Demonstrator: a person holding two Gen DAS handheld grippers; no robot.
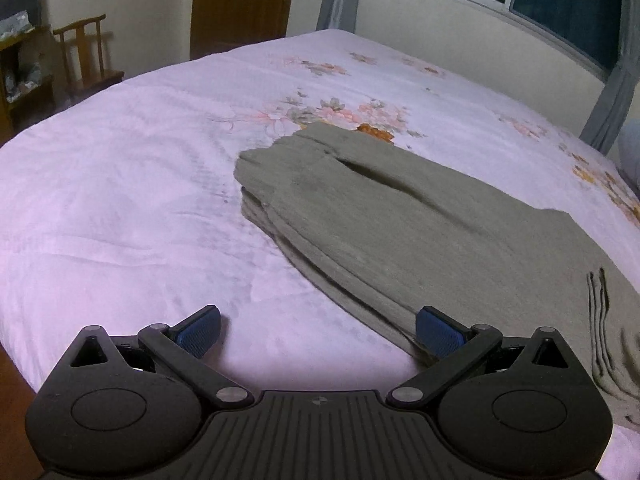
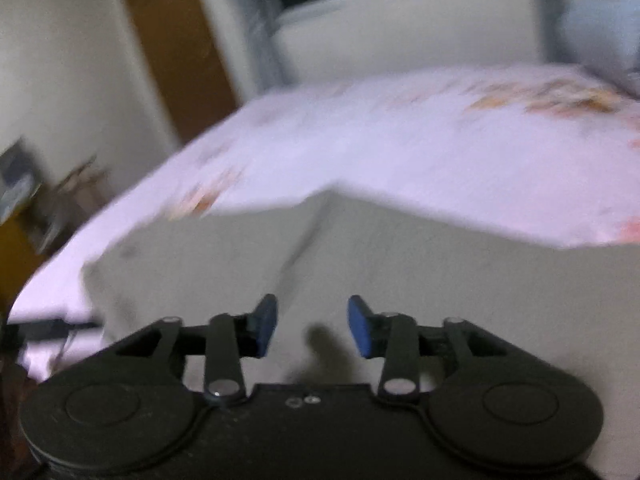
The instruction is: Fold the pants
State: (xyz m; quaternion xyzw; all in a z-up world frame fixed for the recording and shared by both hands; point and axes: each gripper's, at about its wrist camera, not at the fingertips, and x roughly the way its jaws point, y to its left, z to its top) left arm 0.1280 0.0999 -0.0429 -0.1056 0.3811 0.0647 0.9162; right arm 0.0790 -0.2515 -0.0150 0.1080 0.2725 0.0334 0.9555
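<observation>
the grey-green knit pants [image 1: 400, 216] lie folded over on the pale pink floral bedsheet [image 1: 120, 184], layers stacked, their long edge running from the middle of the bed toward the near right. the left gripper [image 1: 318, 332] stands wide apart with nothing between its blue pads [image 1: 199, 330], one pad over bare sheet, the other just at the cloth's near edge. the right gripper [image 2: 312, 328], blurred in its own view, hangs over the pants with its jaws parted and empty.

to my eye a fold has been laid and wants squaring: catch all layers at the near edge together, not just the top one, and carry them flat so the stack doesn't skew. plenty of bare sheet lies to the left; the bed's near edge sits close under the left gripper.
</observation>
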